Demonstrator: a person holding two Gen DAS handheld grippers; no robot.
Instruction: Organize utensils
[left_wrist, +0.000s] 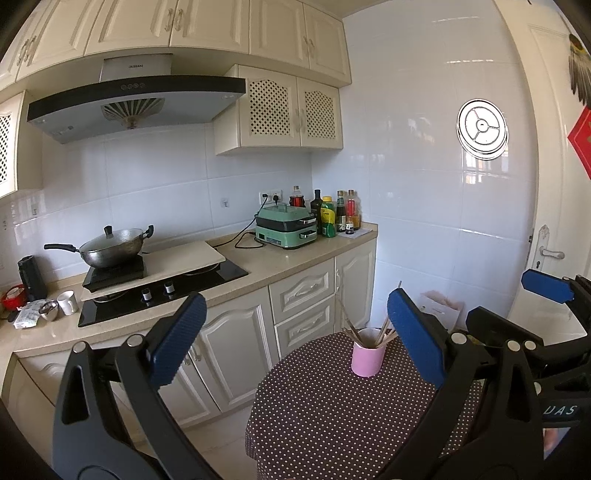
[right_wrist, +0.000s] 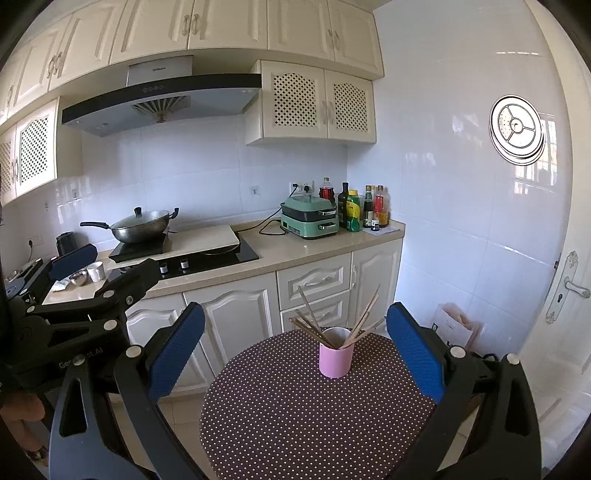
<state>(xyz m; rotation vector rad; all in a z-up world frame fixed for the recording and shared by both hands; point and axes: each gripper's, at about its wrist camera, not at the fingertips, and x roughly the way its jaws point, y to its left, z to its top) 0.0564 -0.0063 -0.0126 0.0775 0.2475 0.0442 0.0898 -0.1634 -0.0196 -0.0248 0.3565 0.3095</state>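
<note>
A pink cup (left_wrist: 366, 355) stands upright on a small round table with a brown dotted cloth (left_wrist: 332, 413). It holds several wooden chopsticks (right_wrist: 325, 325) that fan out of its mouth. The cup also shows in the right wrist view (right_wrist: 335, 357). My left gripper (left_wrist: 295, 332) is open and empty, held back from the table with the cup to the right of centre between its fingers. My right gripper (right_wrist: 295, 339) is open and empty, also back from the cup. Each gripper shows at the edge of the other's view.
A kitchen counter (right_wrist: 303, 251) runs behind the table with a hob, a wok (right_wrist: 138, 223), a green appliance (right_wrist: 310, 219) and several bottles (right_wrist: 365, 210). Cabinet drawers (right_wrist: 314, 284) stand close behind the table. A door (right_wrist: 569, 288) is at the right, a paper bag (right_wrist: 454, 326) by the wall.
</note>
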